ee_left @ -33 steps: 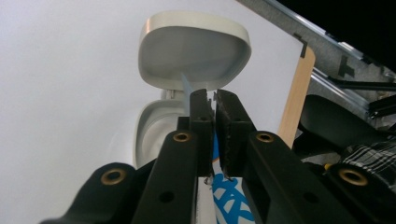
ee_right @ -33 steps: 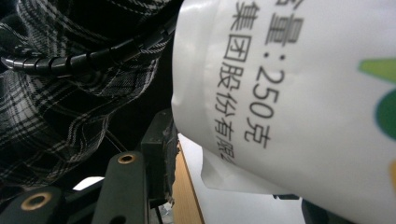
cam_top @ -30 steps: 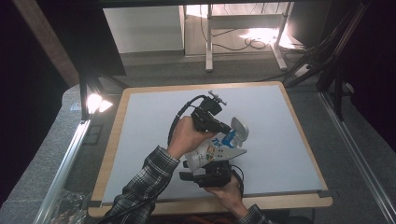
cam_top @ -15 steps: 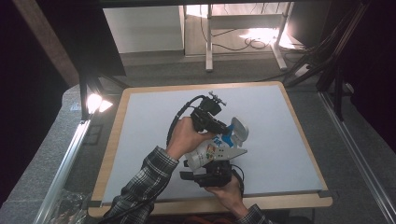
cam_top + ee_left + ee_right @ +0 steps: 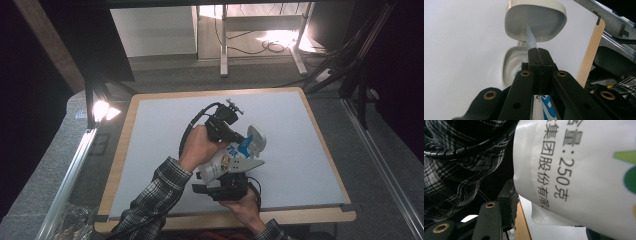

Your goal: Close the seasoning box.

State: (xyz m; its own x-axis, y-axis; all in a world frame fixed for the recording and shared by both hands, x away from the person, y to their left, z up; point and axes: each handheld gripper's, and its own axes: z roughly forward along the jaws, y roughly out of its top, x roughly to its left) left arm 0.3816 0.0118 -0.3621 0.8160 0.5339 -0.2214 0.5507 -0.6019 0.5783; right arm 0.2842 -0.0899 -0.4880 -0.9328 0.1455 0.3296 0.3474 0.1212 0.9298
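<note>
High view, frame centre: right gripper [image 5: 227, 182] clasped the white printed pouch [image 5: 225, 162]; left gripper [image 5: 235, 134] had just pinched its thin inner seal [image 5: 531, 38] under the open grey flip cap [image 5: 535, 18]. Peeling likely came next.

A lit lamp [image 5: 101, 110] sits left of the wood-edged white table [image 5: 300, 150], cables [image 5: 272, 46] beyond.

The right claw [image 5: 239, 172] is mostly hidden under the white pouch [image 5: 227, 162], its right jaw is cut off behind the pouch in the right gripper view, and the small print there runs out of the picture's edge.
</note>
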